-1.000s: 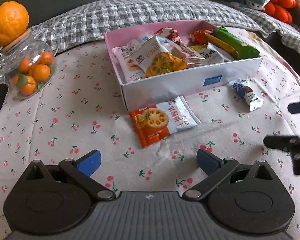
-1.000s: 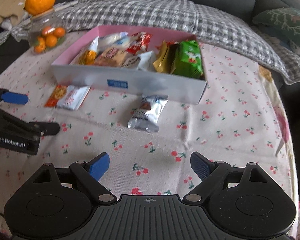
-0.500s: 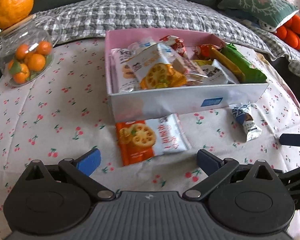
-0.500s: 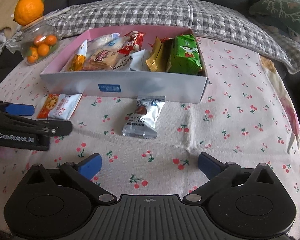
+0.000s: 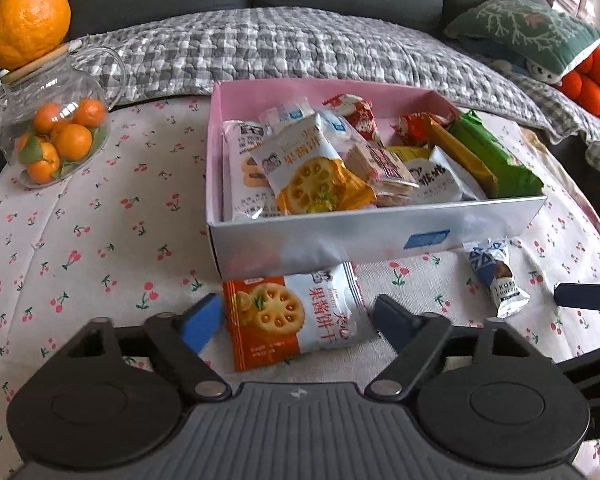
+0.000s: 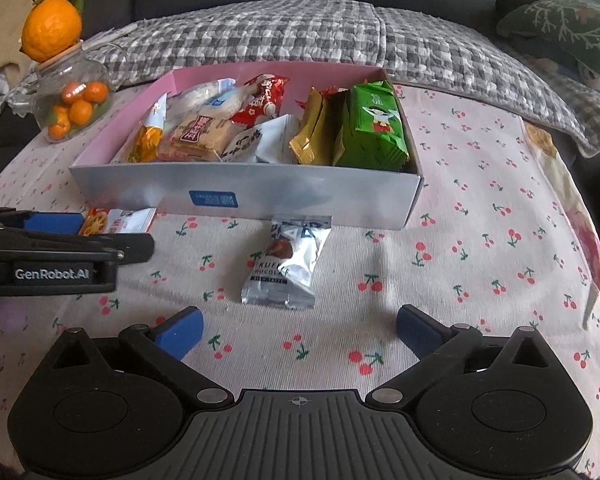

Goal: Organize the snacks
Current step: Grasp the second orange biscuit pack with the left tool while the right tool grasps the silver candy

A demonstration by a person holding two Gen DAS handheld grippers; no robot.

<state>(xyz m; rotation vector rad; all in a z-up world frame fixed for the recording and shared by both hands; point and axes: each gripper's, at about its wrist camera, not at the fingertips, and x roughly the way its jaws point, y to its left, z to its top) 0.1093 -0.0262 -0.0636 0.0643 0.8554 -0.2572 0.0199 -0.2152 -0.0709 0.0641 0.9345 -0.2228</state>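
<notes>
Right now, going L to R in my left-wrist view: a clear glass jar of small oranges (image 5: 56, 136) sits upper left, w/ a big orange fruit (image 5: 28, 22) on its lid. Centre frame is the pink-lined white cardboard box (image 5: 340, 240), already crammed w/ packets. Just below its front wall, touching it, lies the orange-and-white lotus-root biscuit packet (image 5: 296, 316), flat on the cherry-print tablecloth (image 5: 80, 248). My left gripper (image 5: 298, 322) has it between the jaws, which are closing; the pads look right at the packet's edges but not pressing yet, so nothing grasped so far.

Lower right of that frame, the small blue-and-white truffle chocolate packet (image 5: 496, 276) lies near the box's right front corner. In the right-wrist view it's mid-frame, top edge against the box front, and my right gripper (image 6: 298, 330) hangs just short of it, jaws released wide, empty.

Step in hand, I reckon: pick up the last two loose snacks. Next: finish the squeeze on the biscuit packet, lift over the front wall, drop it in. Right side needs to go fwd to straddle the chocolate before clamping.
</notes>
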